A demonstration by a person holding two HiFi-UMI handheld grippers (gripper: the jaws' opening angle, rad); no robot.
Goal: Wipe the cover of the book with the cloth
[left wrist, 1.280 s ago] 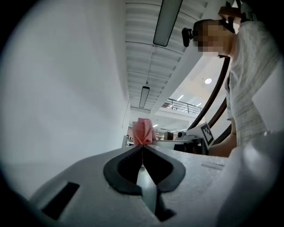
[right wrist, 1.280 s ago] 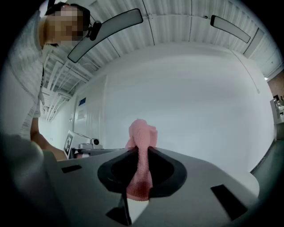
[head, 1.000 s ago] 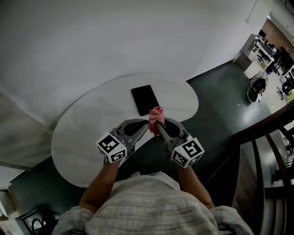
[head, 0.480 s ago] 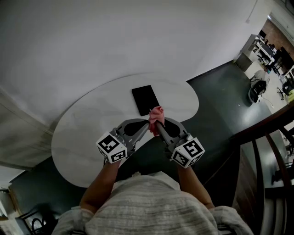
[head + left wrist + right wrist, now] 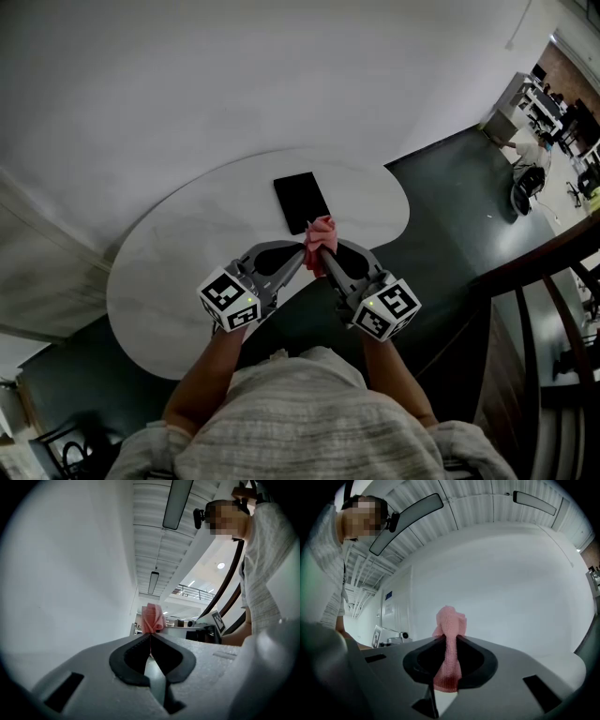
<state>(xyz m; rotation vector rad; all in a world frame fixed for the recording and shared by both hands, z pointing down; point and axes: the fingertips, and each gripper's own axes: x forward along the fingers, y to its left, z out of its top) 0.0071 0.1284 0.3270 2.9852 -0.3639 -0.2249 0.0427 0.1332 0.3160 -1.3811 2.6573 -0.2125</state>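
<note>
- Clamping the cloth [image 5: 320, 234] from the left: left gripper [image 5: 302, 255], its jaws pressed together on a thin edge of the fabric, with a pink tuft standing above the tips.
- Right gripper [image 5: 323, 251]: jaws closed on the same cloth from the right. A pink fold runs down through the gap between them and bunches above the tips.
- Cloth: pink, knitted-looking and crumpled into a small bunch. It is pinched where the two grippers' tips meet and held over the near edge of the table [image 5: 187, 253].
- Book [image 5: 301, 202]: dark cover, lying flat on the table's far half. Its near corner sits just behind the cloth in the head view; whether the two touch cannot be told.
- Table: white, rounded top, standing against a pale wall [image 5: 234, 75].
- Floor [image 5: 450, 197]: dark, to the right of and below the table.
- Person [image 5: 309, 422]: bare forearms, light striped top, one gripper in each hand.
</note>
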